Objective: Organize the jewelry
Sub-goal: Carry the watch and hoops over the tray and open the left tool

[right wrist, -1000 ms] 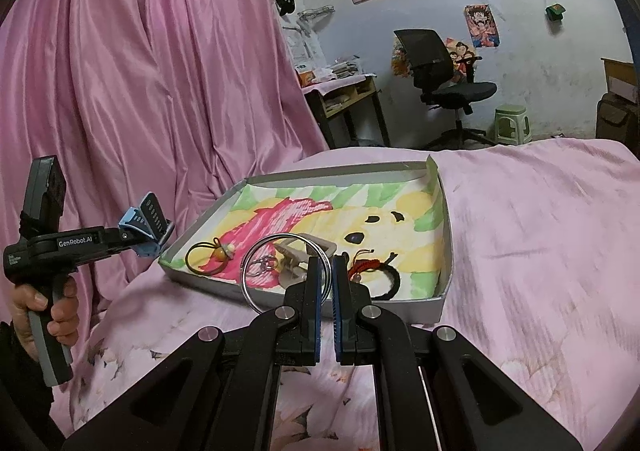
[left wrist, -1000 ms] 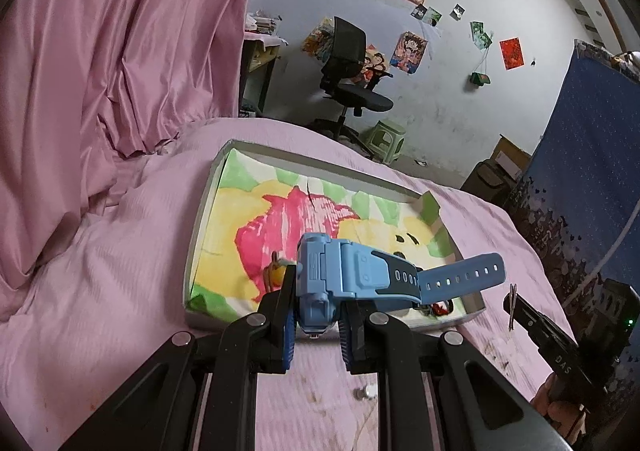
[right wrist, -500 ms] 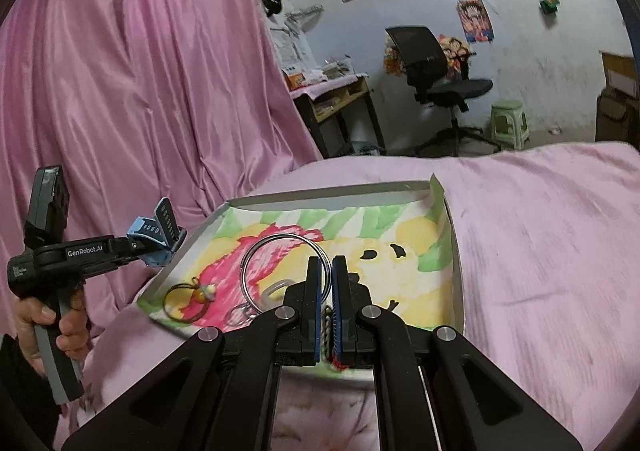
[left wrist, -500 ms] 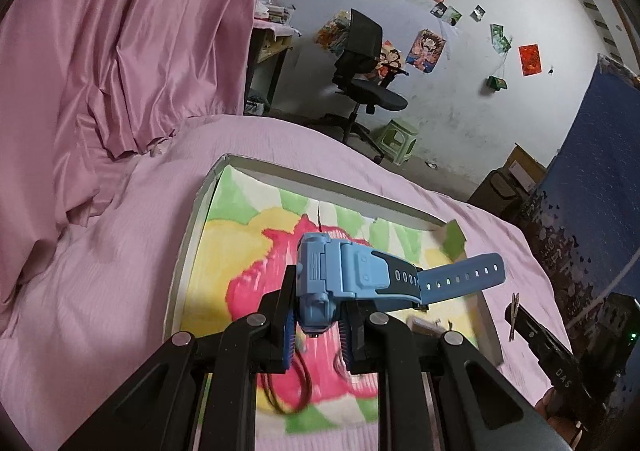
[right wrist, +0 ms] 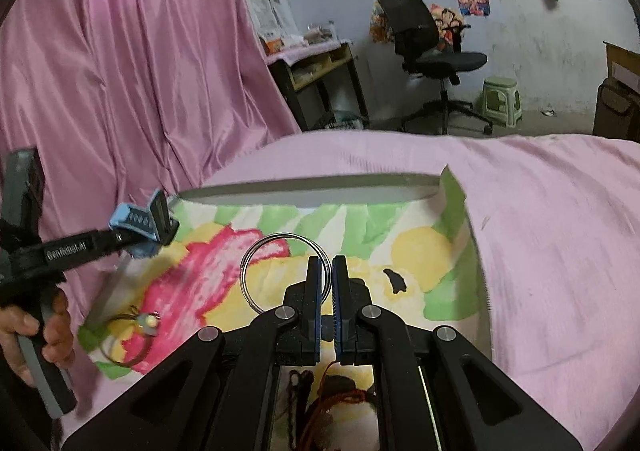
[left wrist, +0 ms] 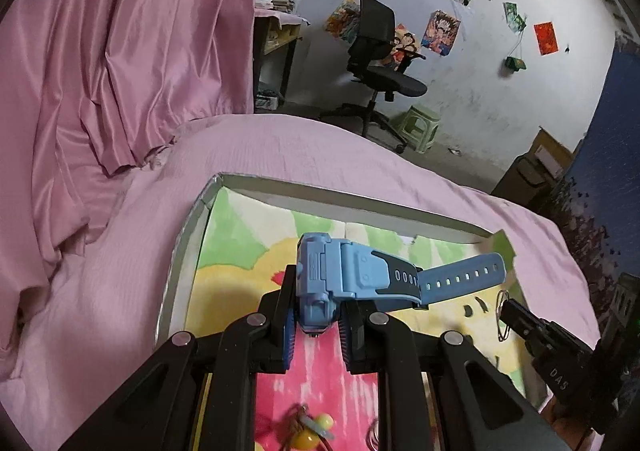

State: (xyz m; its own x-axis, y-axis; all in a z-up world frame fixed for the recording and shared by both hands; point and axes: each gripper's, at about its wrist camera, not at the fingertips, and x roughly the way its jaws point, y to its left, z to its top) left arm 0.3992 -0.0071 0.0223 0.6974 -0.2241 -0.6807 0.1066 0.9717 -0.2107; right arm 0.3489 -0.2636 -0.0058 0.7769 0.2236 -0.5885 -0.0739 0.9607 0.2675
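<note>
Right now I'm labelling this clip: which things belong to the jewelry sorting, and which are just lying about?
Part of the job:
- blue watch, in left claw
- silver bangle, in right claw
- tray
- beaded bracelet in it

Lying about:
- office chair
- green stool
- pink curtain

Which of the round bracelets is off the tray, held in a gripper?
The plain silver bangle, pinched by the right gripper; the brown beaded bracelet lies on the tray.
</note>
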